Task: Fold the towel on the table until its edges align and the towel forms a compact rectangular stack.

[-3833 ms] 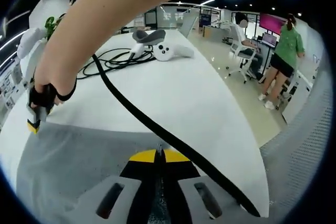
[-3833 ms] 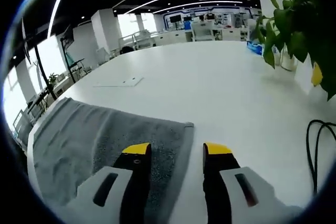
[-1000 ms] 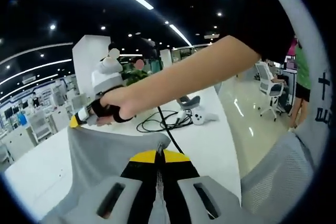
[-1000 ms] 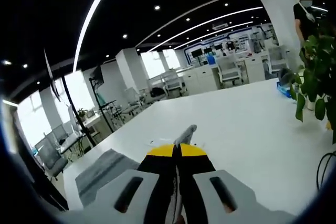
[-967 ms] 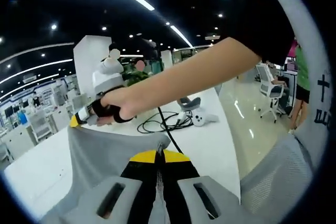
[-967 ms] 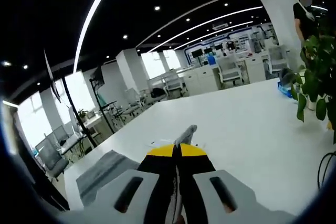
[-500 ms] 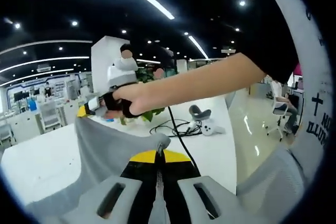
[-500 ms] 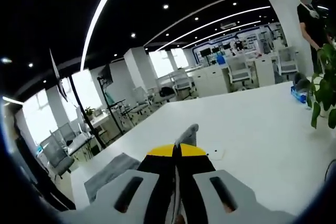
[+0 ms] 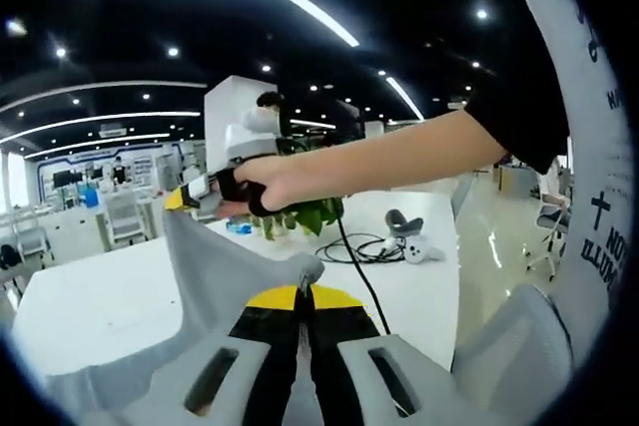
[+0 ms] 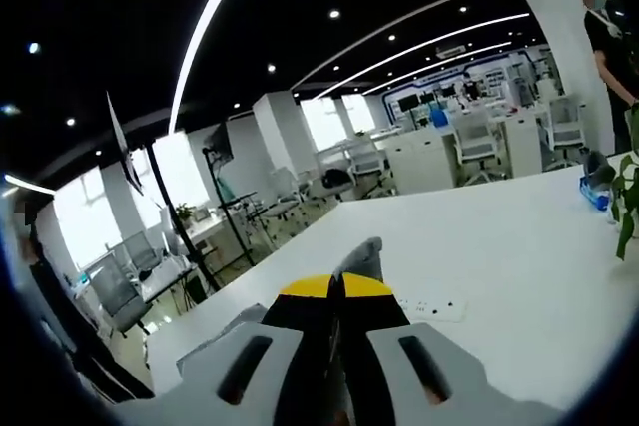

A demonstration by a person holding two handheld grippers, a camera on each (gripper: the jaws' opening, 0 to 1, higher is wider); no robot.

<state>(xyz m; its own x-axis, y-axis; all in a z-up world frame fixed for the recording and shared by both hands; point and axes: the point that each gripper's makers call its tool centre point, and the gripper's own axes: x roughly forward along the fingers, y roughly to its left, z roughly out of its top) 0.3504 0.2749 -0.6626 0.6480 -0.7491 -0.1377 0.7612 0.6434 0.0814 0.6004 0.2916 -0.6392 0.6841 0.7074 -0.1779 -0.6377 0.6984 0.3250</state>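
— Towel [image 9: 215, 276], grey, where?

— Lifted off the table [image 9: 90, 306], pinched at two corners. In the left gripper view, clamped between the closed yellow-tipped jaws of the left gripper [image 9: 303, 294], a small tuft poking up past the tips. Stretched from there as a taut sheet up and left to the right gripper [image 9: 187, 197], also closed on cloth, with a hand [image 9: 262, 179] wrapped round it.

— And from the other side?

— In the right gripper view, right gripper [image 10: 337, 286] shut tight on a corner of towel [image 10: 361, 254], tuft standing above the tips. More grey cloth hanging low at the near left edge of the table [image 10: 519, 276].

— Beyond the grippers?

— In the left gripper view, a black cable [image 9: 351, 264] dropping from the arm across the tabletop; farther back a coil of cable [image 9: 361, 249] and a white controller [image 9: 413, 247] near the far right edge; a green plant [image 9: 300, 213] behind the hand. In the right gripper view, a flat white strip [image 10: 431, 304] lying mid-table, plant leaves [image 10: 627, 209] at the right edge, office desks and chairs far behind.
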